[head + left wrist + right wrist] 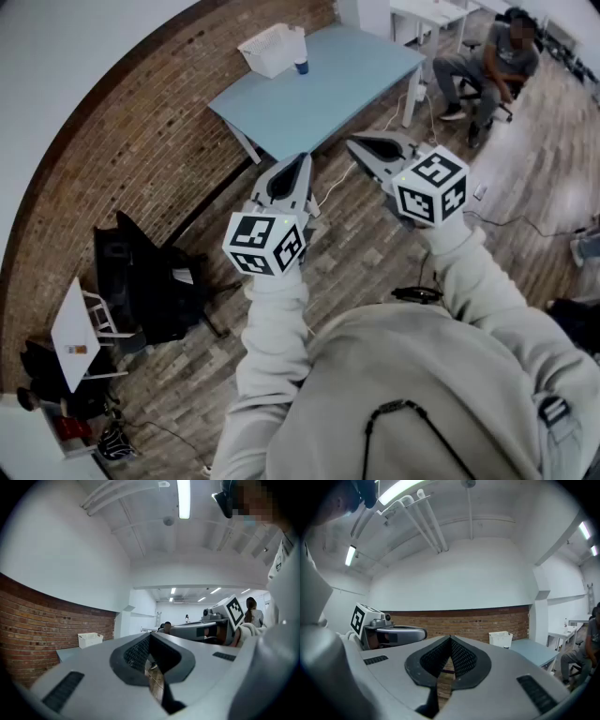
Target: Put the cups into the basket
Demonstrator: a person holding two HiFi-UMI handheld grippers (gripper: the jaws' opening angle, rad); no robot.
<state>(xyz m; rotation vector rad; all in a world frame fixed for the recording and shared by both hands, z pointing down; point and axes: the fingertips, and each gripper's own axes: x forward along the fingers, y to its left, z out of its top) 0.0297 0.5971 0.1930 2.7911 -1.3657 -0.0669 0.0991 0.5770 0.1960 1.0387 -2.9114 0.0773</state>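
Head view: person stands on the wood floor point(375, 253), both arms out front, tools held level. Left tongs point(304, 159) clenched, nothing between them; left gripper view shows the pads meeting at the tip point(149, 635). Right tongs point(353, 143) also clenched and empty, tips pressed together in the right gripper view point(450, 639).

Task items: white basket point(272, 49) sits on the light blue surface point(337, 89) near its far edge by the brick wall point(141, 159). One blue cup point(301, 67) stands just beside the basket, on the side toward the person. It looks upright, long axis vertical, though it is too small to be sure.

Key relation: cup and basket lie ahead of both tongs and well apart from them, so nothing is within reach yet and an approach comes first. The basket shows left of the jaw line in the left gripper view point(90, 640) and right of it in the right gripper view point(500, 639), so it lies between the two pointing lines. Judgement: neither hand clearly nearer.

Hard to make out:
- only one cup found, though the task names several
- the basket's inside is not visible, so any cups already in it cannot be told
- cup is a dark speck at best in the right gripper view

Seated person point(492, 66) beyond the surface — not involved.
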